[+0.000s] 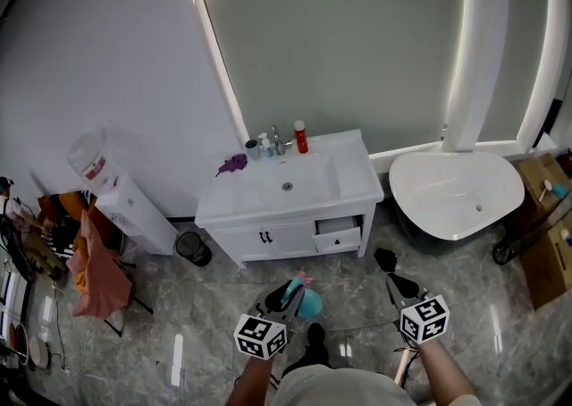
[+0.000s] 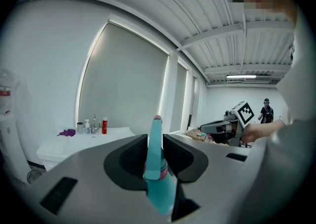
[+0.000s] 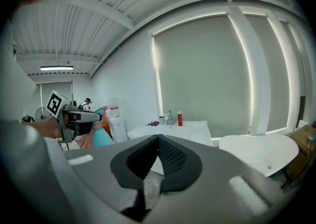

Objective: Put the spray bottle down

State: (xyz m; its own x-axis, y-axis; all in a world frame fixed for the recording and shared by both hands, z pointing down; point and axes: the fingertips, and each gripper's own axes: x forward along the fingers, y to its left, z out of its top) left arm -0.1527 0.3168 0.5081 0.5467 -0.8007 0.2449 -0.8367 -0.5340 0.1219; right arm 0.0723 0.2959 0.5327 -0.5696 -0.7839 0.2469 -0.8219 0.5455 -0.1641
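Observation:
A teal spray bottle (image 1: 309,303) with a pink nozzle is clamped in my left gripper (image 1: 288,293), low in the head view and above the marble floor. In the left gripper view the bottle (image 2: 158,173) stands upright between the two dark pads, nozzle tip up, with the left gripper (image 2: 155,145) shut on it. My right gripper (image 1: 386,261) hangs to the right of it, jaws together and nothing in them. In the right gripper view the right gripper (image 3: 158,138) has its pads meeting, and the bottle (image 3: 101,134) shows at the left.
A white vanity (image 1: 357,182) with a sink stands ahead. On its back edge are a red bottle (image 1: 300,137), small containers and a purple cloth (image 1: 232,164). A white bathtub (image 1: 456,190) lies to the right and cardboard boxes (image 1: 547,248) beyond it. A water dispenser (image 1: 125,198) and a bin (image 1: 194,248) are at the left.

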